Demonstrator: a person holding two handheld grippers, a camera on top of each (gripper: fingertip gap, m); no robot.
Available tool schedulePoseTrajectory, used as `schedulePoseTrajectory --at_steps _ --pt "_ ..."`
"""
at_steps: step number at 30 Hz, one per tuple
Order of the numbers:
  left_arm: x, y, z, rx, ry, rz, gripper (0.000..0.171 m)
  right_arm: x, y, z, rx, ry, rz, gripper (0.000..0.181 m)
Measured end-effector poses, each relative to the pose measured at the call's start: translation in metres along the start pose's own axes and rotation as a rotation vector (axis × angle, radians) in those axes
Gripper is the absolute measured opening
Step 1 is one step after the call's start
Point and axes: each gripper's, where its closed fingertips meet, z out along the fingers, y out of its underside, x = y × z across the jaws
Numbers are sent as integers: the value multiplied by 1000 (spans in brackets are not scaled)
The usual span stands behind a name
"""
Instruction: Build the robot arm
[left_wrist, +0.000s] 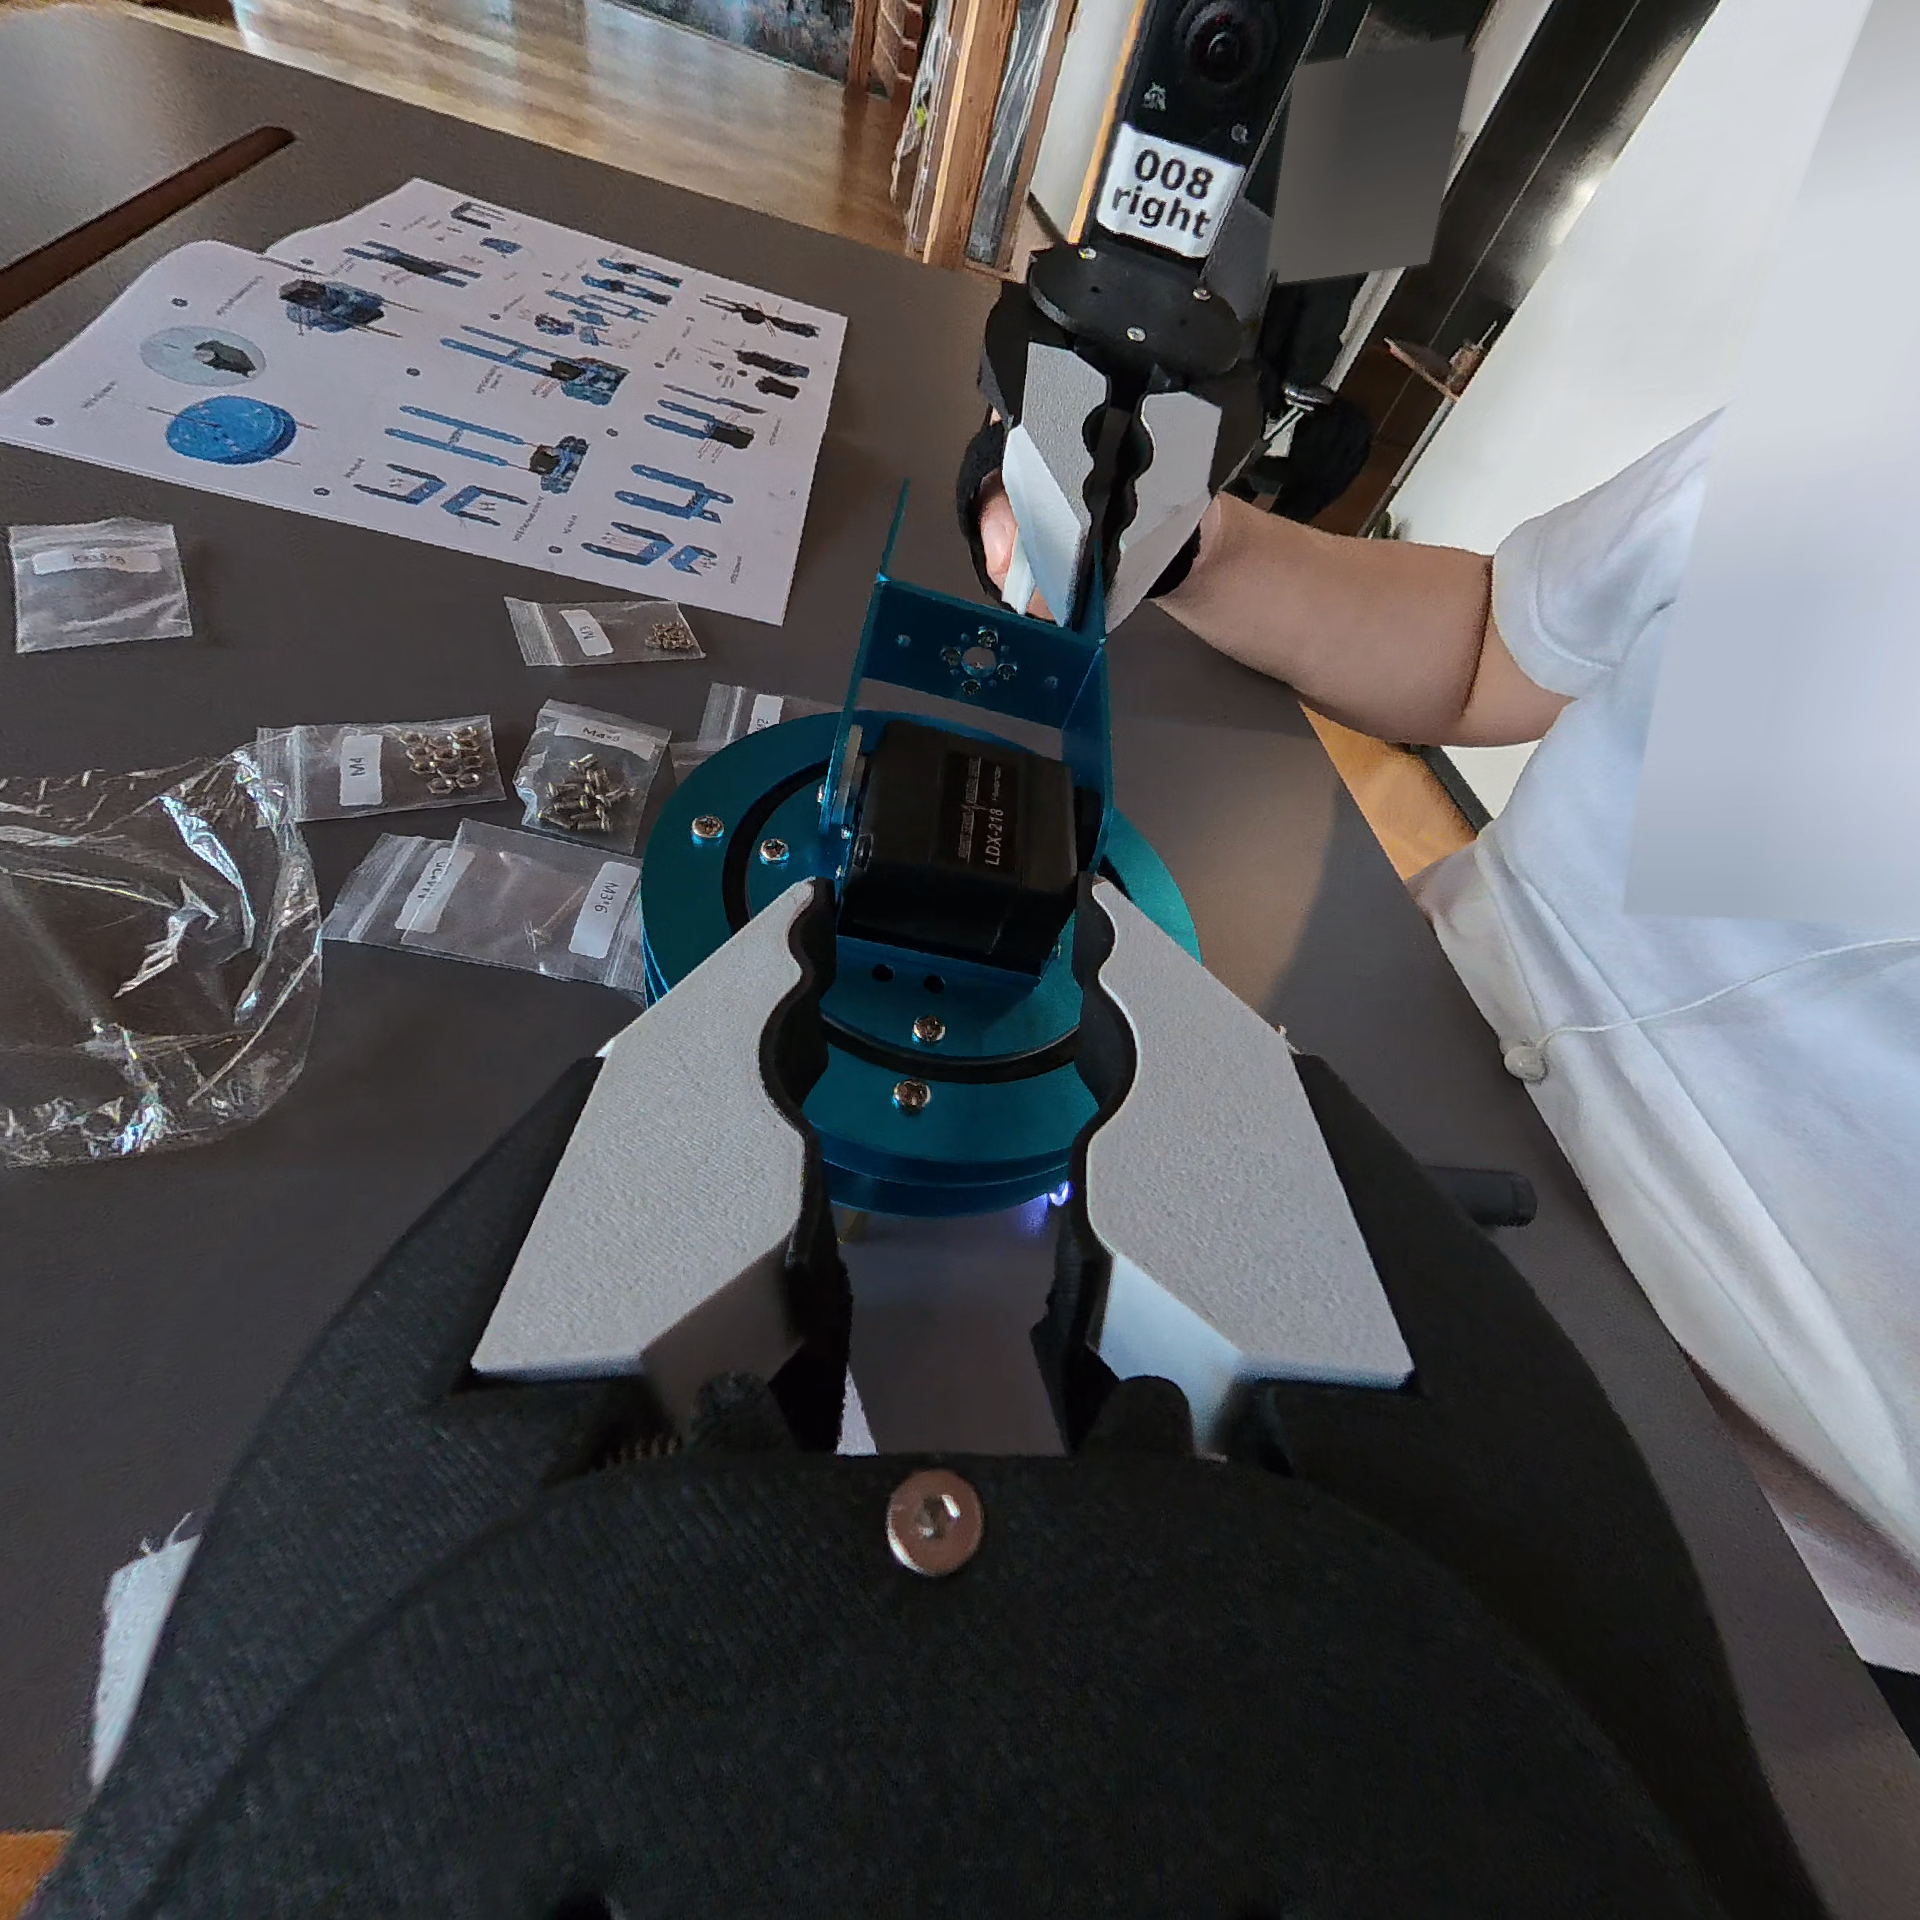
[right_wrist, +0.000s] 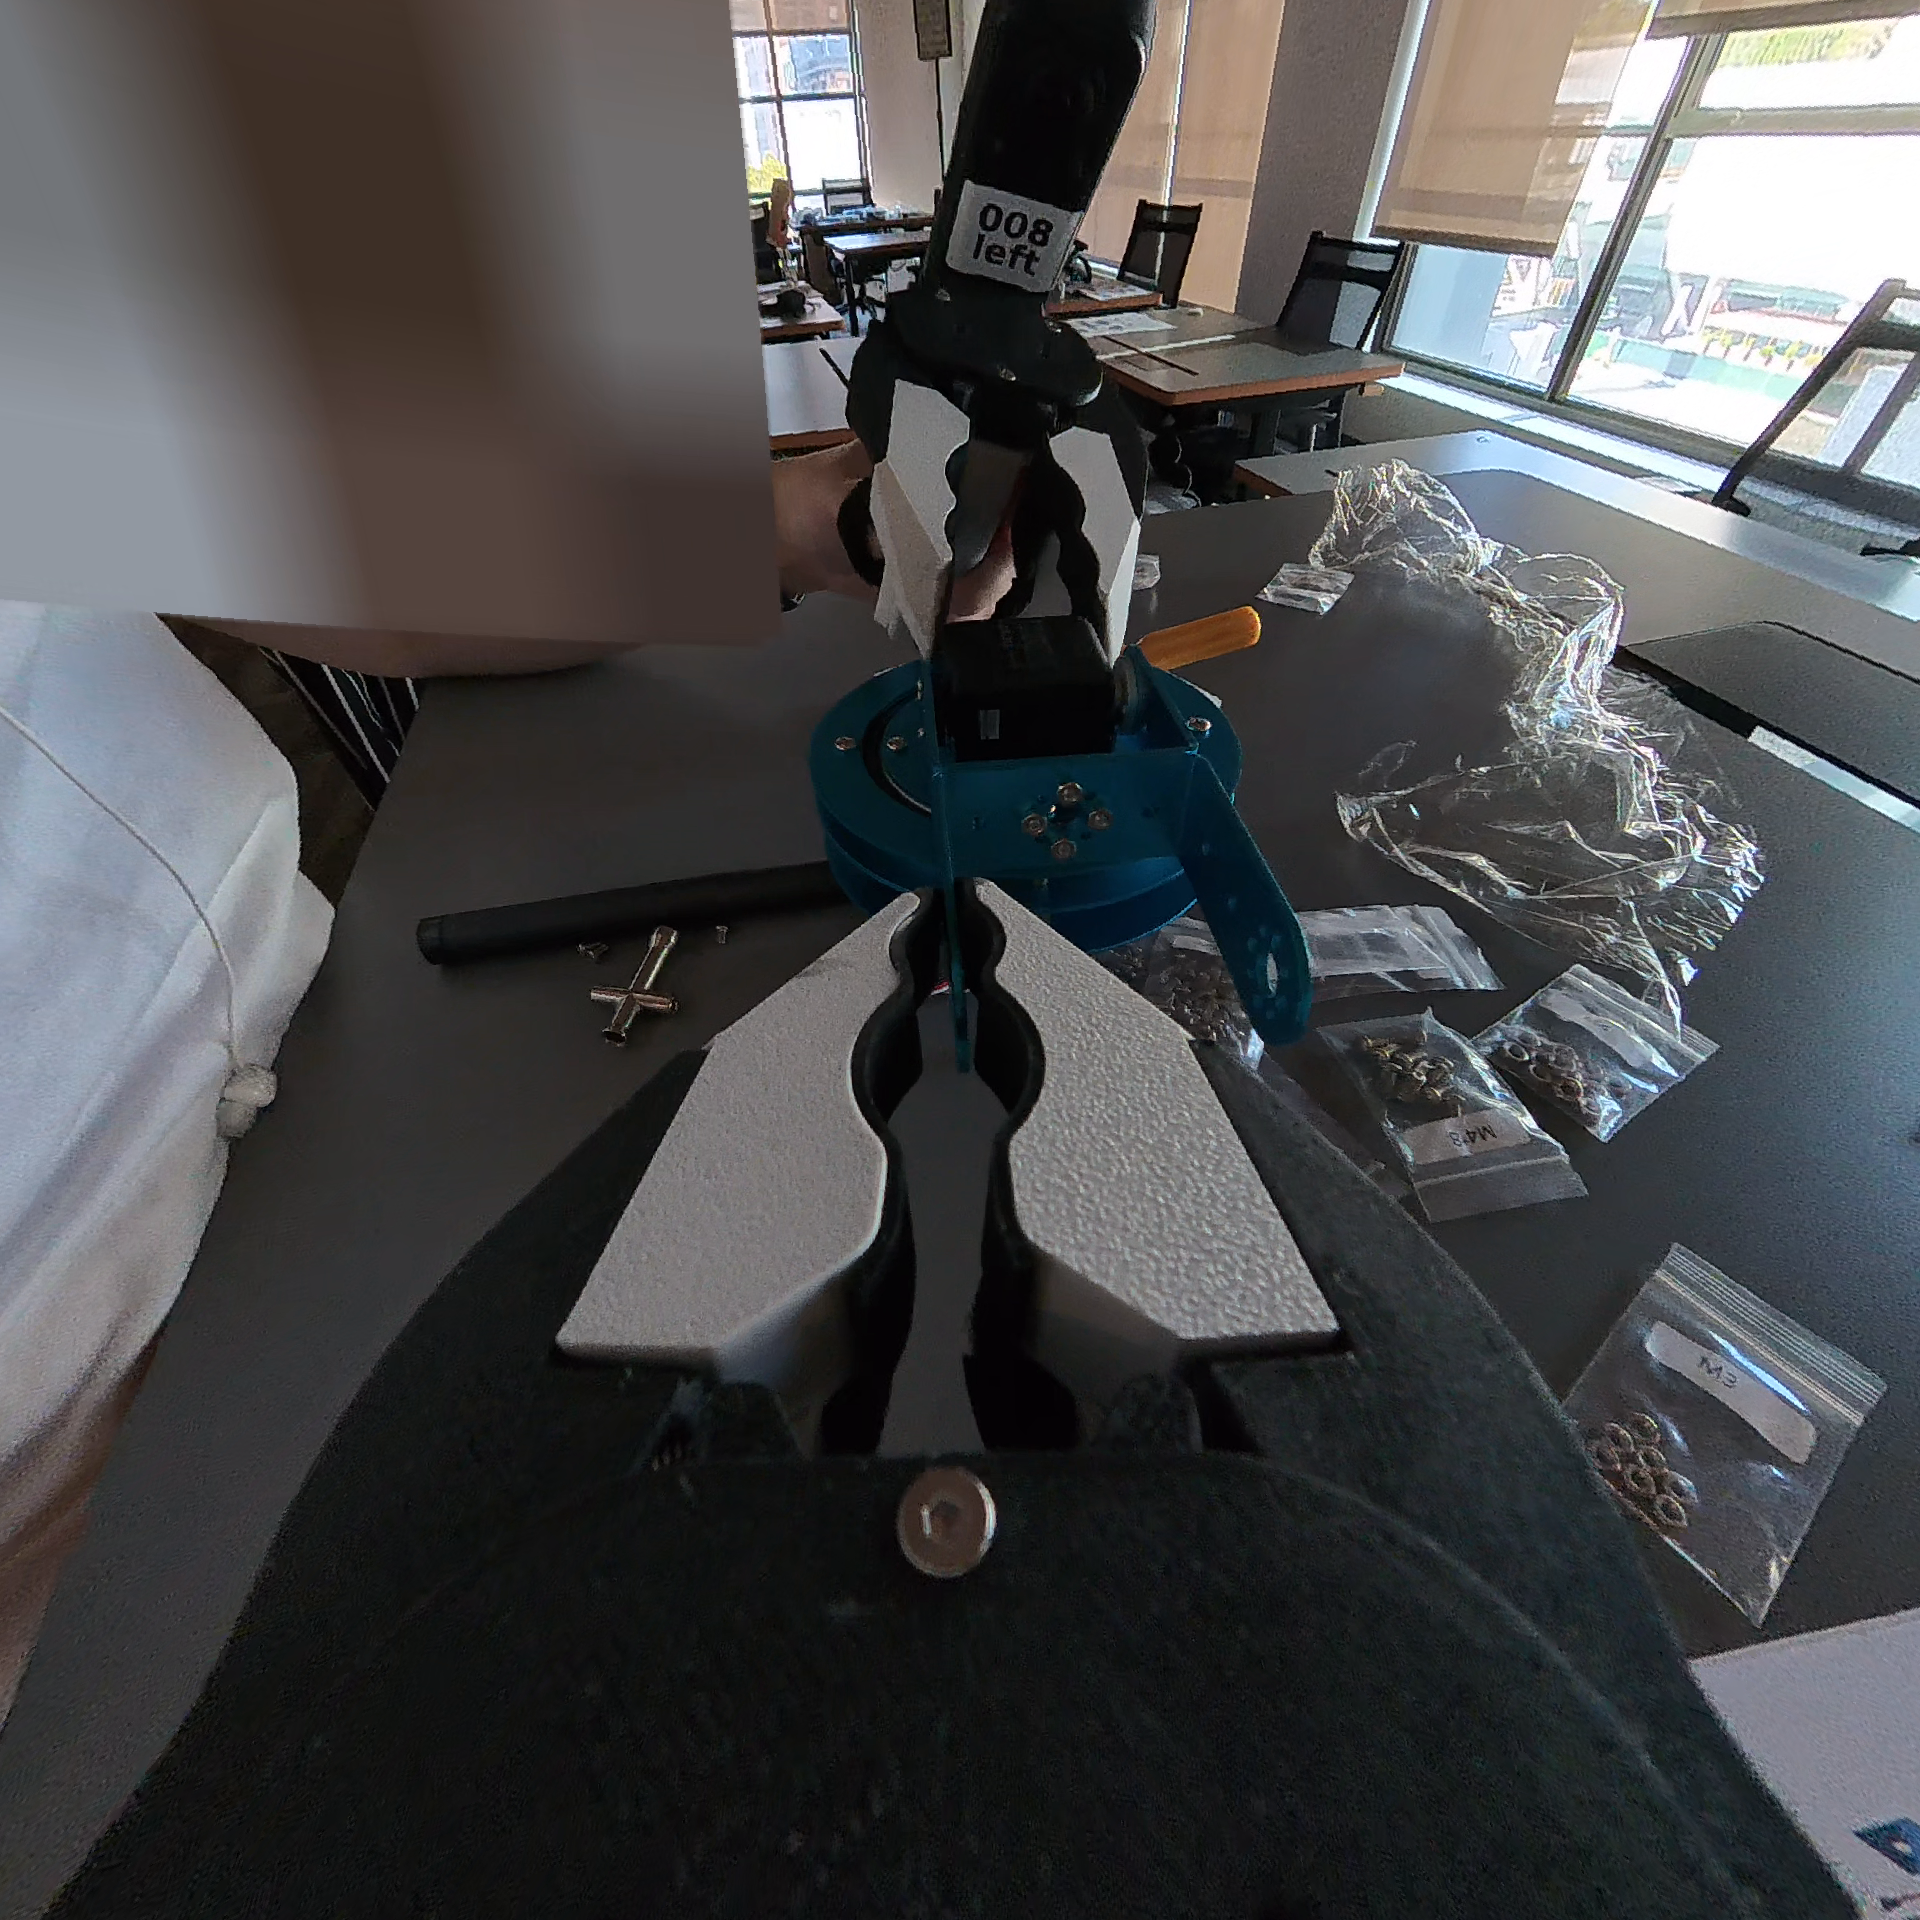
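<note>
A round blue metal base (left_wrist: 707, 904) stands on the dark table, with a black servo (left_wrist: 956, 831) mounted on it in a blue U-shaped bracket (left_wrist: 977, 655). My left gripper (left_wrist: 956, 899) is shut on the servo, one fingertip on each side. My right gripper (right_wrist: 948, 902) is shut on the thin edge of one bracket arm (right_wrist: 954, 966). It comes in from the opposite side and also shows in the left wrist view (left_wrist: 1075, 613). The right wrist view shows the base (right_wrist: 862, 748), the servo (right_wrist: 1013, 686) and the left gripper (right_wrist: 1003, 613) above the servo.
Printed sheets (left_wrist: 468, 384), several small zip bags of screws (left_wrist: 592, 779) and crumpled clear plastic (left_wrist: 135, 935) lie left of the base. A black rod (right_wrist: 623, 914), a metal cross wrench (right_wrist: 634, 987) and an orange handle (right_wrist: 1205, 634) lie near it. A person in white (left_wrist: 1662, 1039) stands at the table edge. Some 10 centimeters of space lies between my two pairs of fingers.
</note>
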Motion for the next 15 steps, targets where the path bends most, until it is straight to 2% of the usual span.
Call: schedulePoseTrajectory --at_steps 15 --pt "0 1 3 32 -117 75 45 -4 1 1 -18 68 -52 2"
